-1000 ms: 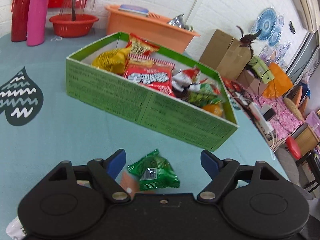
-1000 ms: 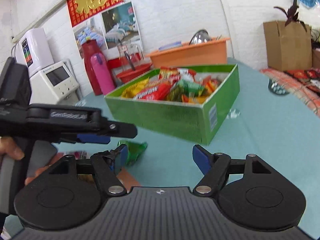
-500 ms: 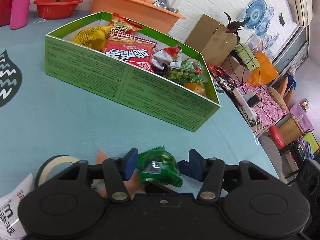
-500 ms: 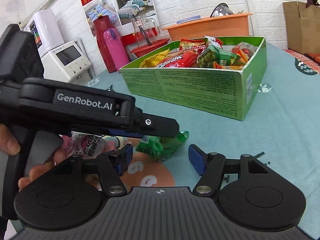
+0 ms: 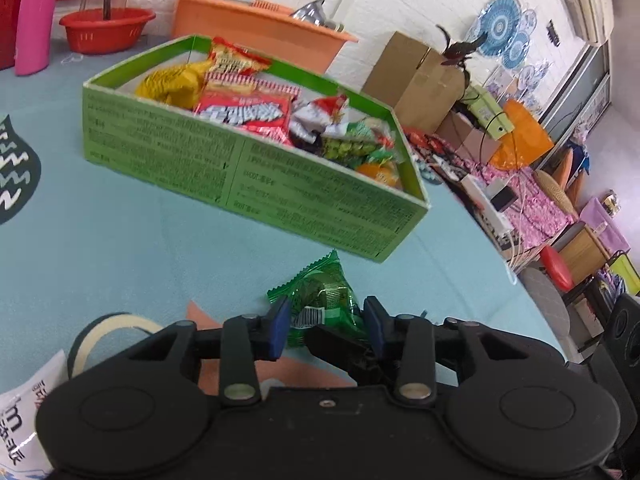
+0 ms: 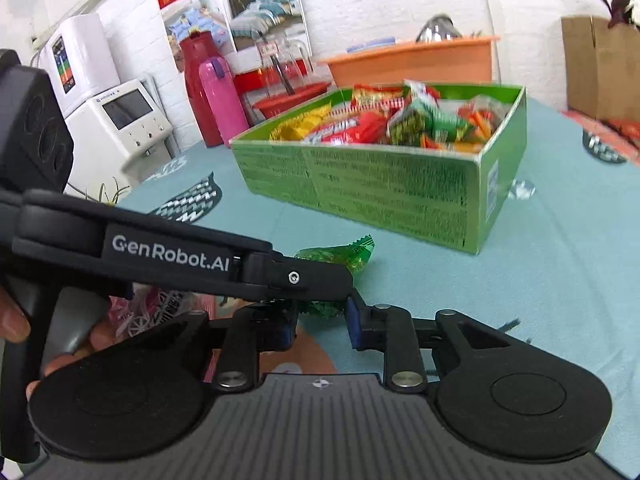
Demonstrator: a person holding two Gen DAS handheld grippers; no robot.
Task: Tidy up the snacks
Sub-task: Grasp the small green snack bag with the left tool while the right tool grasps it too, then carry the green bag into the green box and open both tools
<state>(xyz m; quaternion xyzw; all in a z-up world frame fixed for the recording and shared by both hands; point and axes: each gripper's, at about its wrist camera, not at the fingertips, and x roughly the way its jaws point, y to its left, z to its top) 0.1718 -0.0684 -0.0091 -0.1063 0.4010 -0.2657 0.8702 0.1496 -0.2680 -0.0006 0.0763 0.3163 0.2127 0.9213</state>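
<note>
A green snack packet (image 5: 324,300) sits between the blue pads of my left gripper (image 5: 326,322), which is shut on it just above the teal table. The packet also shows in the right wrist view (image 6: 340,254), with the left gripper's black body (image 6: 168,254) across it. My right gripper (image 6: 318,322) is narrowed around the same packet's near end; whether its pads press on it is hidden. The green cardboard box (image 5: 240,168), full of snack packets, stands beyond the packet; it also shows in the right wrist view (image 6: 380,188).
A white packet (image 5: 24,416) and a tape roll (image 5: 116,328) lie at the near left. A pink packet (image 6: 148,308) lies under the left gripper. A pink flask (image 6: 222,98), red basin (image 5: 106,30) and orange tub (image 5: 256,28) stand at the table's far side.
My left gripper closed from wide open onto the green packet. My right gripper came in beside it and narrowed around the same packet.
</note>
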